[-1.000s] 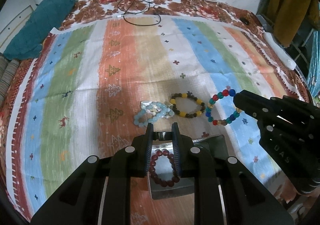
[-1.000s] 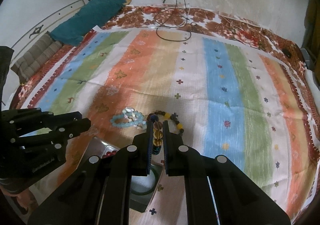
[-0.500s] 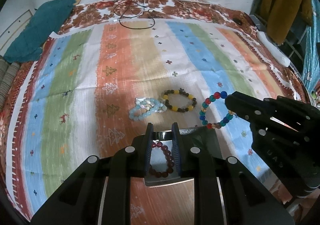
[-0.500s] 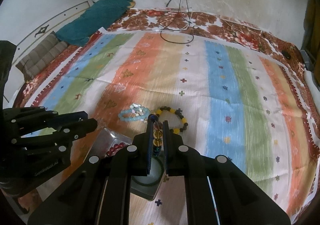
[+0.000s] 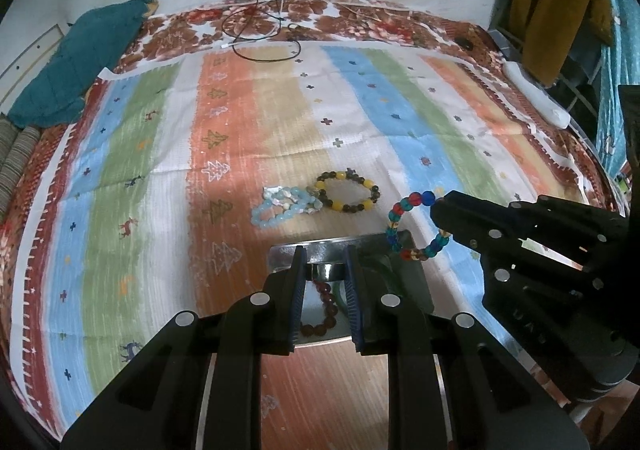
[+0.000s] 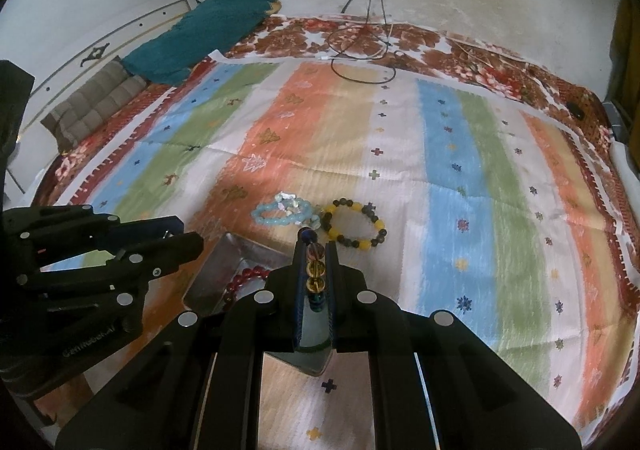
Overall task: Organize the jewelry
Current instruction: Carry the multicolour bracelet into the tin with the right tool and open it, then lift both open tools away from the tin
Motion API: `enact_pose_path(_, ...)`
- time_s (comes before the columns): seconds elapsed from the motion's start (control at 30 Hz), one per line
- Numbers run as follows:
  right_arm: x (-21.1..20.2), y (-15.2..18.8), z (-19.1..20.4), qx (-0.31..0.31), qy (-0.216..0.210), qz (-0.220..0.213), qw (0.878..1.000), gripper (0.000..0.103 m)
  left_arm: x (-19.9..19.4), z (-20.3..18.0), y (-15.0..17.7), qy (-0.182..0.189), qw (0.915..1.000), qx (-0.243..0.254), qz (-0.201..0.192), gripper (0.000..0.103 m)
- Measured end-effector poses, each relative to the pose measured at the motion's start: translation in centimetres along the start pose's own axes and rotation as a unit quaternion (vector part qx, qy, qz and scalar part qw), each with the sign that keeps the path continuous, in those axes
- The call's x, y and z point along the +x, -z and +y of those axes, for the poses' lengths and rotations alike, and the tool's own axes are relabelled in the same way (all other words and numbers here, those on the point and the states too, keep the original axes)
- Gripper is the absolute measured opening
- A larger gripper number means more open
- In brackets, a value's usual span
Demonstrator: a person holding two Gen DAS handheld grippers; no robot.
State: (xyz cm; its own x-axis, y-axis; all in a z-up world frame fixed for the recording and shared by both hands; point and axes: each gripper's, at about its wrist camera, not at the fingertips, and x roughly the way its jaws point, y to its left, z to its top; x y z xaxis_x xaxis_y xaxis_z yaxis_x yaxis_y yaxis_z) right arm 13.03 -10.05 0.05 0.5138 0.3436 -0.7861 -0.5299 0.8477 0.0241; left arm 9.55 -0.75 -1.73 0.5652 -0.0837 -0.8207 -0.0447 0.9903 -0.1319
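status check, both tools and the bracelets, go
Right tool shut on multicolour bracelet, over metal tray. Left tool open over red bracelet in tray. Two bracelets on cloth, nothing blocking.

- Metal tray (image 5: 336, 246): near part hidden behind the left gripper (image 5: 324, 270).
- Dark red bracelet (image 5: 324, 310): partly covered by the jaws.
- Multicoloured bracelet (image 6: 314, 270): lower loop hidden between the right gripper (image 6: 314, 250) jaws.
- Green bangle (image 6: 316, 348): mostly hidden.

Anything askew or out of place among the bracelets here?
Mildly: the light blue bracelet lies bunched, touching the yellow-and-dark bracelet. The multicolour bracelet hangs from the right tongs over the metal tray.
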Motion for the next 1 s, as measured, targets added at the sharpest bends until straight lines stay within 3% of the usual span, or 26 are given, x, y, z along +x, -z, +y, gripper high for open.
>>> enact_pose_path(0.3, 0.0, 0.3, 0.3, -0.001, -0.008, 0.006, 1.0, 0.01, 0.0, -0.1, 0.3, 0.004, 1.0, 0.0, 0.007, 0.018)
enact_pose_path(0.37, 0.2, 0.3, 0.3, -0.001, 0.001, 0.01, 1.0, 0.013, 0.2, -0.2, 0.5, 0.002, 0.9999, -0.003, 0.013, 0.019)
enact_pose_path(0.43, 0.3, 0.4, 0.1, 0.0, 0.009, 0.014, 1.0, 0.027, 0.3, -0.2, 0.5, -0.001, 0.9999, -0.004, 0.016, 0.025)
enact_pose_path(0.47, 0.4, 0.4, -0.1, 0.005, 0.01, 0.015, 1.0, 0.031, 0.4, -0.1, 0.6, -0.001, 0.9998, -0.005, 0.018, 0.034)
enact_pose_path(0.5, 0.4, 0.4, -0.2, 0.007, 0.01, 0.016, 1.0, 0.032, 0.4, 0.0, 0.5, -0.002, 0.9998, -0.007, 0.019, 0.038)
enact_pose_path(1.0, 0.7, 0.1, -2.1, 0.037, 0.021, 0.022, 0.999, 0.044, 0.6, 2.5, -0.1, -0.017, 0.9983, -0.052, 0.021, 0.044)
